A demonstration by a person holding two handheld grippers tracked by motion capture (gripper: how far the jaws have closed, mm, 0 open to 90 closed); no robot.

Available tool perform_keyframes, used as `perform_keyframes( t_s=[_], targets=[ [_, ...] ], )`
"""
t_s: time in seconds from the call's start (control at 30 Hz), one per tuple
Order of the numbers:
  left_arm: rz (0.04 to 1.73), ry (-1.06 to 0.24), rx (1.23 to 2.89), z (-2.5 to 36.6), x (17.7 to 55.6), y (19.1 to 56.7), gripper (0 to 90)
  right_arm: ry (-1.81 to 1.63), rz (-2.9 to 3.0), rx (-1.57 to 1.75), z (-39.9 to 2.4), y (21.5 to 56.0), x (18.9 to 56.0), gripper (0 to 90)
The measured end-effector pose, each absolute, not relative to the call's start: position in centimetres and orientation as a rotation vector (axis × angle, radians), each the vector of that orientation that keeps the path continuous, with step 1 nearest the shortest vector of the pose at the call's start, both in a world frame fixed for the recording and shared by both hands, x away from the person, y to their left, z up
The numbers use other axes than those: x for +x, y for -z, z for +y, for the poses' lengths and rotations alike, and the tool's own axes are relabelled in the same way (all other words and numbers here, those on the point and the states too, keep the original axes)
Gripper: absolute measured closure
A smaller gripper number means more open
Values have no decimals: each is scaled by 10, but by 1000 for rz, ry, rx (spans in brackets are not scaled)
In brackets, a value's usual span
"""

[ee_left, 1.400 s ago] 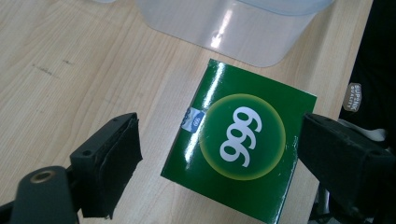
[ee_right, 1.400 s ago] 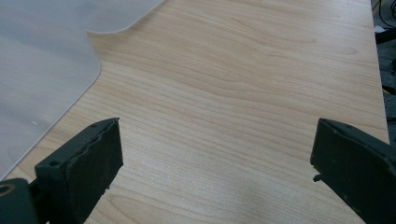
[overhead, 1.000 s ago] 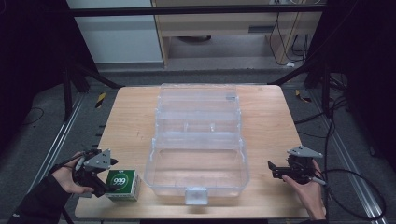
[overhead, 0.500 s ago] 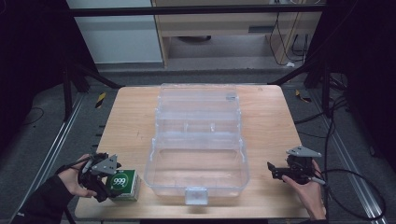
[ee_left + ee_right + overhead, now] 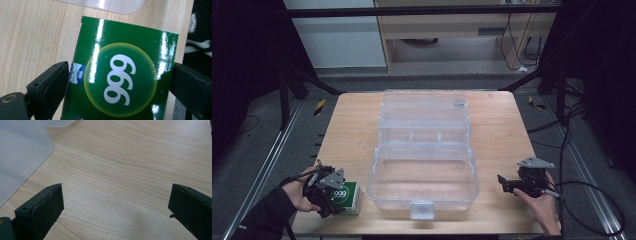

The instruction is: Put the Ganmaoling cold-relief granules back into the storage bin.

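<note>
High view: I look forward and down on the whole pale wooden bench.
Left gripper view: close over the glossy green "999" box.
Right gripper view: close on bare bench.
Shared: the clear plastic case, seen at its edge.

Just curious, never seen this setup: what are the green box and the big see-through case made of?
Green box: looks like glossy printed cardboard; light streaks shine on its face. Case: seemingly clear hard plastic; the wooden table shows through its walls.
</note>
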State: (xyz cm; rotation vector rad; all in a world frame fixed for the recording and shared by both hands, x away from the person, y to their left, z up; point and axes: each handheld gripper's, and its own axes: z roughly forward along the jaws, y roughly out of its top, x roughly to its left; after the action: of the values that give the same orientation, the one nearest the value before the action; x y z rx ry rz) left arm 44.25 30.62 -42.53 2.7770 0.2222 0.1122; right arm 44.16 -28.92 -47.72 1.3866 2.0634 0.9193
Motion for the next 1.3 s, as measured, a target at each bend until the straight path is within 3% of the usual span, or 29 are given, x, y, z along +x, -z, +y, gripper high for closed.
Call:
perform_keyframes(
  t_s=[0.43, 0.93, 1.3],
  targets=[
    [206, -63, 2827, 300, 448, 436, 66, -914, 2083, 1385, -288, 478, 442, 6],
    [257, -73, 2787, 304, 445, 433, 146, -913, 2091, 1395, -289, 479, 443, 9],
    [339, -75, 2700, 312, 442, 405, 148, -921, 2102, 1398, -288, 479, 441, 23]
  ],
)
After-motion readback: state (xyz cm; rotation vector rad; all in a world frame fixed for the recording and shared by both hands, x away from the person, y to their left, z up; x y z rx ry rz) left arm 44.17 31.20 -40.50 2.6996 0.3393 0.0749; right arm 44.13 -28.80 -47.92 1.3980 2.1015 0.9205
